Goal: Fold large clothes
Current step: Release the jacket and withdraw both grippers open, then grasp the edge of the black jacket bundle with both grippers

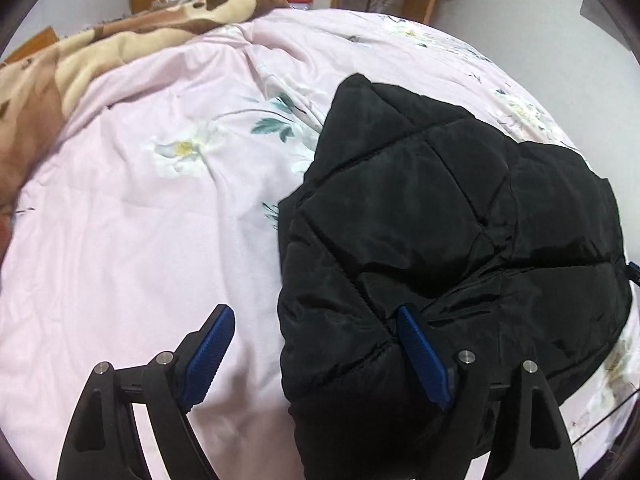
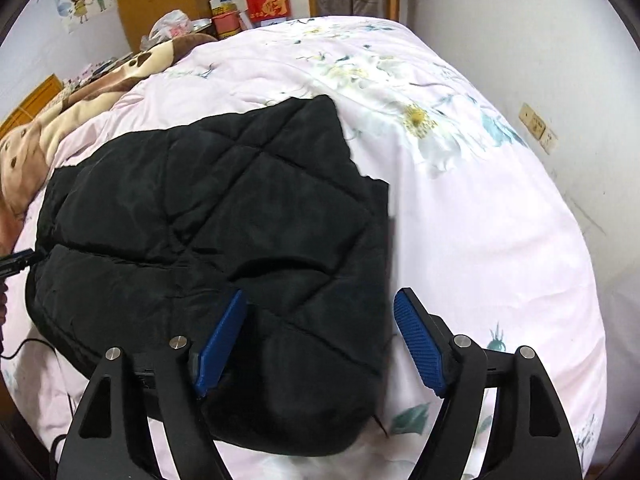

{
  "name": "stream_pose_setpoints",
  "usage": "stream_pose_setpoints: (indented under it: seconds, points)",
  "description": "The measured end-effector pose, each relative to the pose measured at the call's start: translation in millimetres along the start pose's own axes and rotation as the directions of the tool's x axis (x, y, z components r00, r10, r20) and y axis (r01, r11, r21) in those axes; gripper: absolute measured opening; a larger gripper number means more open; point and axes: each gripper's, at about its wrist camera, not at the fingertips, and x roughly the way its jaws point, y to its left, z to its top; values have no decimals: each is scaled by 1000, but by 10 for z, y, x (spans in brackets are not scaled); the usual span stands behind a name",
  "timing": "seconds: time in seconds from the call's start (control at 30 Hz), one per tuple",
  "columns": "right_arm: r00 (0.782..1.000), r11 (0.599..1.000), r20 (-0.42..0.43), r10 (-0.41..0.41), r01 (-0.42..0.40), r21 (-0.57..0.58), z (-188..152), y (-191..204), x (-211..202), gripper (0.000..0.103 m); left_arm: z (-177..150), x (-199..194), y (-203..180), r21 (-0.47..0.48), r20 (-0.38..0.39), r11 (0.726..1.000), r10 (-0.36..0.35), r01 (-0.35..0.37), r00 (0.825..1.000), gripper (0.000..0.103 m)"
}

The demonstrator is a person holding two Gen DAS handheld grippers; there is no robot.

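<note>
Here a black quilted jacket (image 1: 440, 216) lies folded into a thick bundle on a bed covered by a pink flowered quilt (image 1: 140, 220). In the left wrist view the bundle fills the side from 2 to 5 o'clock. The left hand-held gripper (image 1: 316, 354) stands wide open at 6 o'clock: its left blue pad (image 1: 208, 356) hangs over bare quilt, and its right blue pad (image 1: 424, 356) lies against the jacket's near left edge, so the edge sits between the jaws without being pinched.

In the right wrist view the jacket (image 2: 208, 216) spreads from the centre toward 9 o'clock. The right hand-held gripper (image 2: 320, 346) is also wide open at 6 o'clock, straddling the jacket's near right corner; whether its pads touch the cloth I cannot tell.

A brown and cream blanket (image 1: 60, 64) lies bunched at 10 o'clock, and red boxes (image 2: 268, 4) stand at 12 o'clock beyond the bed.
</note>
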Motion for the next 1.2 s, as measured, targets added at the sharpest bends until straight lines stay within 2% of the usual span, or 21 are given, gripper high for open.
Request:
stream_pose_setpoints:
  seconds: [0.07,0.17,0.27,0.3,0.33,0.43,0.67,0.87,0.93,1.13,1.2]
  points:
    - [999,1000,-27,19,-19,20,-32,-45,15,77,42,80,76,-12,-24,999,-30,30,999,85]
    - [996,995,-54,77,-74,65,-24,-151,96,78,107,274,197,-52,-61,995,-83,80,995,92]
    - [988,988,-83,132,-124,92,-29,-202,273,81,234,463,196,-37,-75,994,-108,106,991,99]
    - [986,987,-92,139,-131,89,-34,-186,343,87,262,556,161,-25,-87,992,-124,122,988,101]
    - [983,985,-105,152,-142,94,-50,-229,392,94,153,655,56,-18,-112,989,-147,146,983,102]
    - [966,968,-126,224,-206,143,-26,-288,544,97,144,840,76,-31,-154,983,-185,183,971,103]
    - [930,944,-172,324,-305,127,56,-164,806,98,228,995,62,-13,-182,978,-208,209,961,103]
    - [921,938,-183,343,-327,112,126,-31,894,97,301,1054,43,1,-201,980,-197,201,960,103]
    - [924,942,-189,333,-321,92,207,90,901,91,316,1049,40,-4,-202,978,-203,207,958,97]
    - [929,945,-171,327,-325,41,228,308,777,67,347,933,29,-18,-196,972,-232,233,953,71]
    - [933,946,-160,323,-323,27,210,369,732,63,349,876,44,-28,-183,970,-244,243,952,62]
